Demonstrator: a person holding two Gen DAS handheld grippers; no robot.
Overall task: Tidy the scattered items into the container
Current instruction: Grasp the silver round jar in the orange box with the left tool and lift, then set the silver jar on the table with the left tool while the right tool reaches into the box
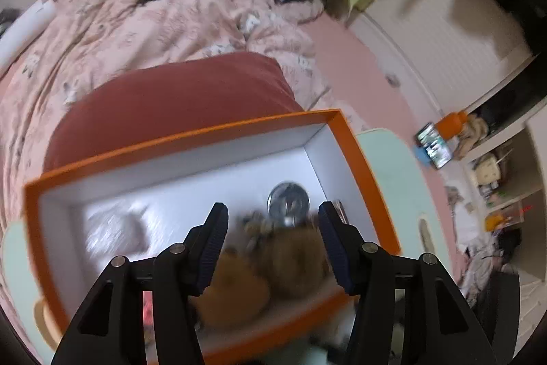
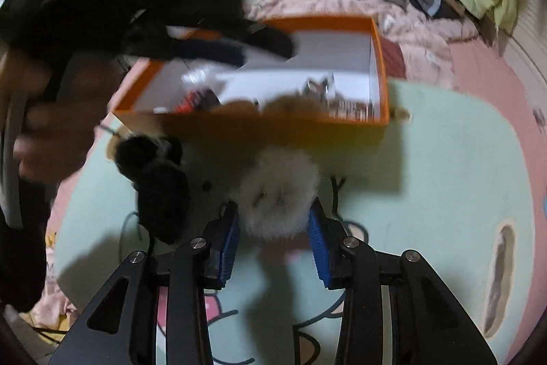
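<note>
An orange box [image 1: 355,153] with a white inside stands on the mint-green mat [image 2: 444,177]. My left gripper [image 1: 273,211] hangs open over its near side. Below its fingers a blurred brown fluffy item [image 1: 290,262] lies against the near wall, apart from the pads. A shiny round silver object [image 1: 289,202] and a white crumpled item [image 1: 112,228] also lie inside. In the right wrist view my right gripper [image 2: 273,214] is shut on a white fluffy ball [image 2: 277,194], just in front of the box [image 2: 379,64]. A black fluffy item [image 2: 154,187] lies on the mat to its left.
A person's hand [image 2: 44,132] holds the left gripper [image 2: 263,52] at the upper left. Behind the box lie a red cushion [image 1: 171,98] and a pink quilt [image 1: 136,23] with heaped clothes. A phone [image 1: 432,149] on a stand and cluttered shelves are at the right.
</note>
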